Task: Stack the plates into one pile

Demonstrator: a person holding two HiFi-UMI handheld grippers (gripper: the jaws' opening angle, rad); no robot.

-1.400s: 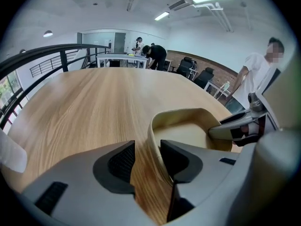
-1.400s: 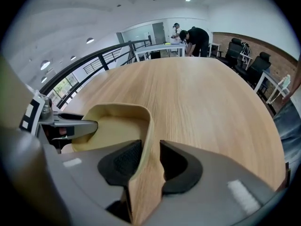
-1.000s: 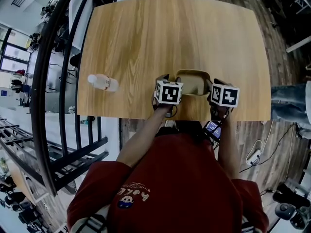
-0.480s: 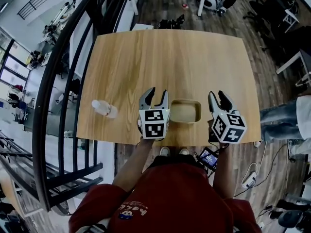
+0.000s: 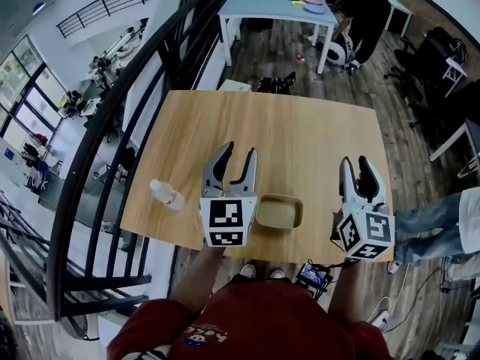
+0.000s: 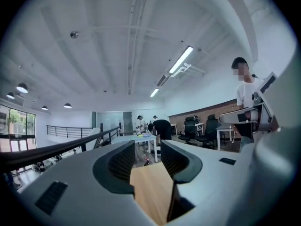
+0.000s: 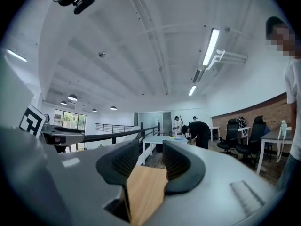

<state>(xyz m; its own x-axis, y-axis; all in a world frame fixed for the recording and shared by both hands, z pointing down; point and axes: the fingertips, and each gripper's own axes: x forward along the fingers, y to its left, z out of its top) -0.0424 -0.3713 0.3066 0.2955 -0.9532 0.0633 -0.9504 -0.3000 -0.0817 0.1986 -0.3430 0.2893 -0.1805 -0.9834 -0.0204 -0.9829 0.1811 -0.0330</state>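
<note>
A: Where do the plates (image 5: 279,212) lie from the tongs?

B: Between the two, near the counter's (image 5: 300,133) near edge; both pairs point away from the person, so the pile sits back by their marker cubes rather than at their tips; either pair would have to draw back and tip down to reach it.

A: Which is nearer?

B: The left tongs (image 5: 238,154); their cube sits just beside the pile's left end, while the right tongs (image 5: 356,163) stand apart from its right end, out by the counter's right side.

A: And the jaws?

B: Spread on both; each gripper view shows only bare counter wood and the room beyond between the pads, so nothing is pinched.

A: How does the pile run?

B: It reads as one tan, rounded-rectangular stack, long axis left to right along the near edge; how many plates are in it I cannot tell; no loose plate shows elsewhere, so I judge the stacking done or nearly so.

A: Room to move?

B: Plenty ahead; the far part of the counter is bare; a bottle (image 5: 166,196) lies near the left edge, well apart from the pile; the near edge is the tight side, so any nudge towards the person risks sliding the pile off.
</note>
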